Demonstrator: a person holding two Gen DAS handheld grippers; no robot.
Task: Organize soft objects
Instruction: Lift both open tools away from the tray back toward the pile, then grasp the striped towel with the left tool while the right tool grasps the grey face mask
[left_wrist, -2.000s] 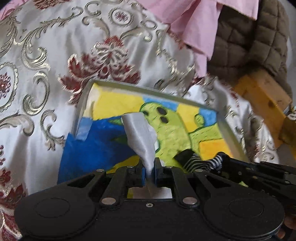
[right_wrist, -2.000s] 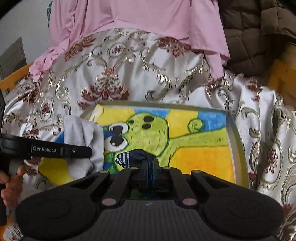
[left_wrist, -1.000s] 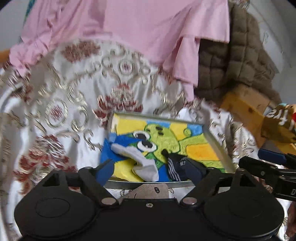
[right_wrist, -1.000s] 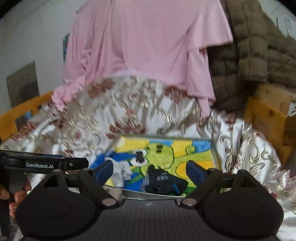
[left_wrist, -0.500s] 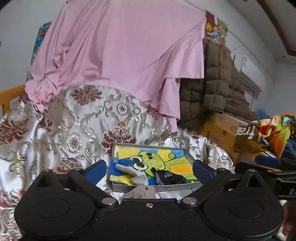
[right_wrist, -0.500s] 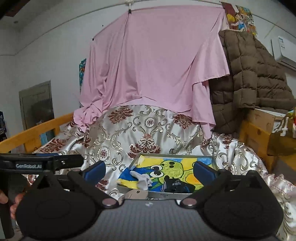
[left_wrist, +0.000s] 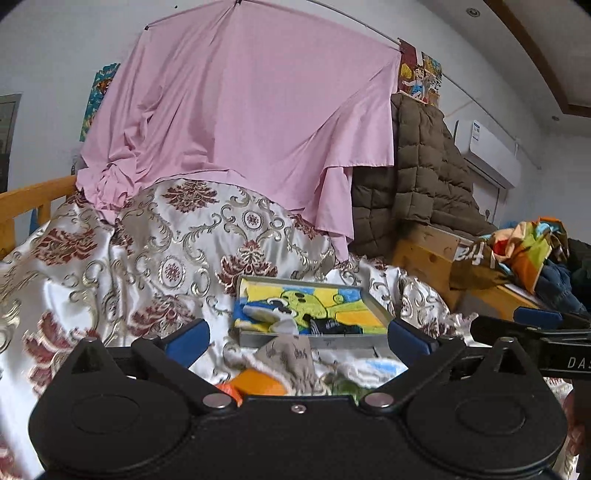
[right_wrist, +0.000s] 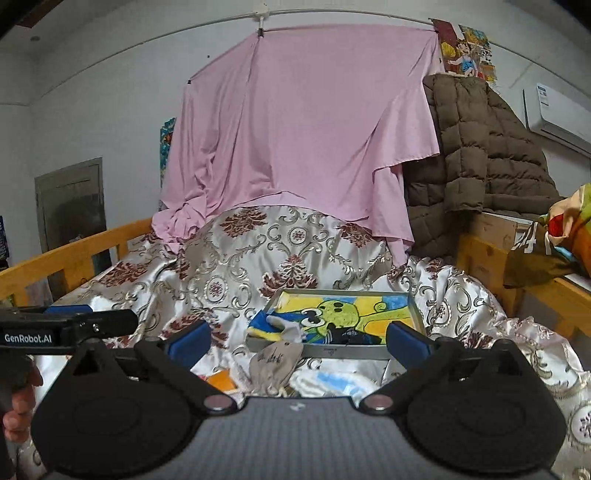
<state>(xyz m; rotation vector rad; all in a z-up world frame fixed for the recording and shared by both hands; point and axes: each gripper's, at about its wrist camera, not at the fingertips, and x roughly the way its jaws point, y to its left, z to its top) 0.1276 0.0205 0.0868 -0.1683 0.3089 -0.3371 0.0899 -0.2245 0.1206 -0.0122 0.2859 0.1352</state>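
Observation:
A metal tray (left_wrist: 375, 302) lined with a yellow, green and blue cartoon cloth lies on the patterned bedspread. A light grey sock (left_wrist: 282, 321) and a dark striped sock (left_wrist: 332, 326) lie in its front part. My left gripper (left_wrist: 299, 338) hangs well back from the tray, its jaws still opening with nothing between them. My right gripper (right_wrist: 297, 339) is open and empty, equally far from the tray (right_wrist: 415, 314). Closer to me lie a grey printed sock (right_wrist: 275, 358), an orange piece (right_wrist: 221, 380) and a white-and-blue piece (right_wrist: 332, 382).
A pink sheet (right_wrist: 295, 147) hangs behind the bed, with a brown quilted coat (right_wrist: 480, 155) on its right. Wooden bed rails (right_wrist: 74, 254) run along the left. A wooden box (left_wrist: 424, 254) and colourful clothes (left_wrist: 524, 251) stand at the right. A hand (right_wrist: 18, 406) holds the left gripper.
Both grippers let go of their socks, which now lie in the tray. They opened wide and drew far back, so the whole bed shows.

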